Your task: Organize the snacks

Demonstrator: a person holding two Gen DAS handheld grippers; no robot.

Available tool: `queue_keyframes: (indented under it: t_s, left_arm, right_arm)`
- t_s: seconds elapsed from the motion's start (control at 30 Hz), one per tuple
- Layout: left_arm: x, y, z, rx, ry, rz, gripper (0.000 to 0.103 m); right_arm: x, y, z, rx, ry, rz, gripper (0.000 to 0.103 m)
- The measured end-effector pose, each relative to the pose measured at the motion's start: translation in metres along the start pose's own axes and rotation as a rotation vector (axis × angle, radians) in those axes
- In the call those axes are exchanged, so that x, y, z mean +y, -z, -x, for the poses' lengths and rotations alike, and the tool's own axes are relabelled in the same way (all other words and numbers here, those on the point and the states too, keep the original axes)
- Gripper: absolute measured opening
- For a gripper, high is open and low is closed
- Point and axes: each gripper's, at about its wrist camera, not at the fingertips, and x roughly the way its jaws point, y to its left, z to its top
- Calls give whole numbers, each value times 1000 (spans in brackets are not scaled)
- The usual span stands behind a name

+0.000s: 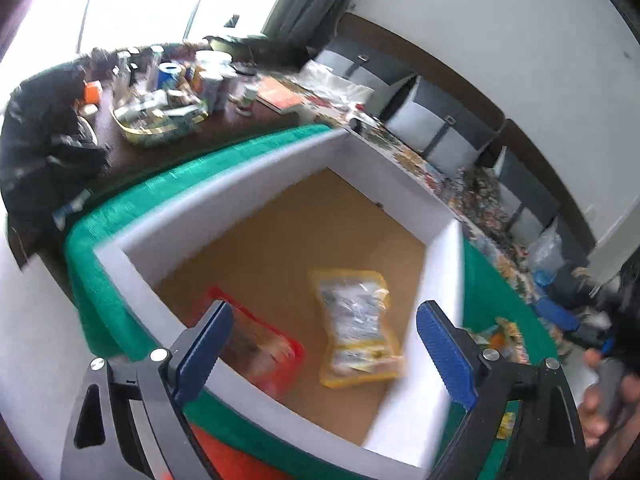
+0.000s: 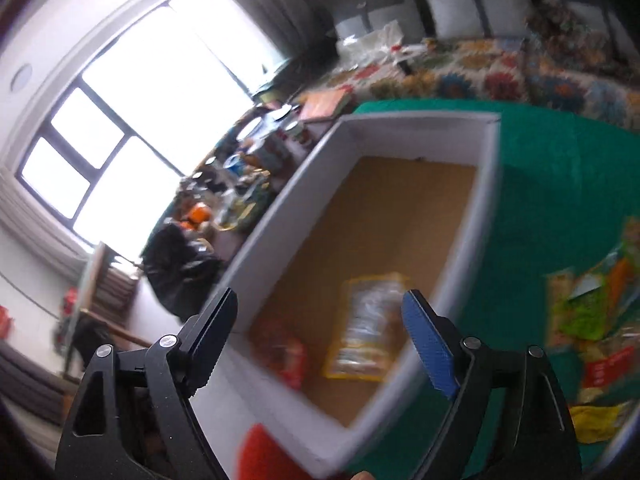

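Observation:
A white-walled box (image 1: 256, 176) (image 2: 486, 184) with a brown cardboard floor stands on a green cloth (image 1: 92, 280) (image 2: 560, 184). Inside lie a yellow-edged clear snack bag (image 1: 358, 328) (image 2: 370, 328) and a red snack bag (image 1: 260, 344) (image 2: 282, 350). My left gripper (image 1: 322, 344) hangs open above the box's near side, with nothing between its fingers. My right gripper (image 2: 320, 334) is open and empty too, over the box's near corner. More snack packets (image 2: 588, 308) lie on the cloth to the right of the box; a few (image 1: 506, 338) show in the left wrist view.
Jars, cans and a basket (image 1: 160, 120) crowd the dark table behind the box, beside a black bag (image 1: 36, 136). A flowered cloth (image 2: 480, 76) and grey chairs (image 1: 436, 128) lie beyond. A hand (image 1: 604, 400) shows at the right edge.

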Motion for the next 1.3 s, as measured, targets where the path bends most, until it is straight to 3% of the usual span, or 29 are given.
queue_keyframes:
  t_s: [0.1,0.2,0.23,0.33,0.37,0.47,0.53,0.67,0.77,0.83,0.97,1.03,1.17,1.3]
  left_arm:
    - [-38,22,-4,20,78,-37,92]
    - [-91,47,-6,49,162,-91,92]
    - [-113,62,-12,74,207,-117,92]
    - [-154,88,-16,117,257,-168,92]
    - [-166,101,-21,139,268,-199,92]
    - [-201,142,-47,228,276,-297,92]
    - [-204,154,-54,254,280,-321,92]
    - [-213,184,-103,333,202,-439,93]
    - [-205,191,-131,352,150,-468,93]
    - [-211,202,-165,369,97,-511,93]
    - [-228,220,-189,360,52,-577,94]
    - [-242,224,-192,329,32,-627,96]
    - [-257,230,-208,280,-33,-718,102]
    - [-259,222,-219,258,-28,-700,103]
  right_arm:
    - [-32,29,25,-40,122,49,87]
    - [-67,78,36,-16,242,109,88]
    - [-79,100,36,24,238,119,88]
    - [-111,172,31,174,22,101,87]
    - [-120,188,28,199,-1,95,87]
    - [-161,199,26,188,67,56,86]
    - [-209,190,37,132,200,-55,86]
    - [-283,171,98,-46,405,-260,86]
    - [-306,169,145,-123,506,-270,86]
    - [-313,177,165,-127,616,-242,86]
    - [-350,214,178,-51,833,-261,86]
    - [-371,221,178,-29,871,-277,87]
    - [-386,221,188,-95,859,-285,87]
    - [-391,222,188,-132,854,-284,93]
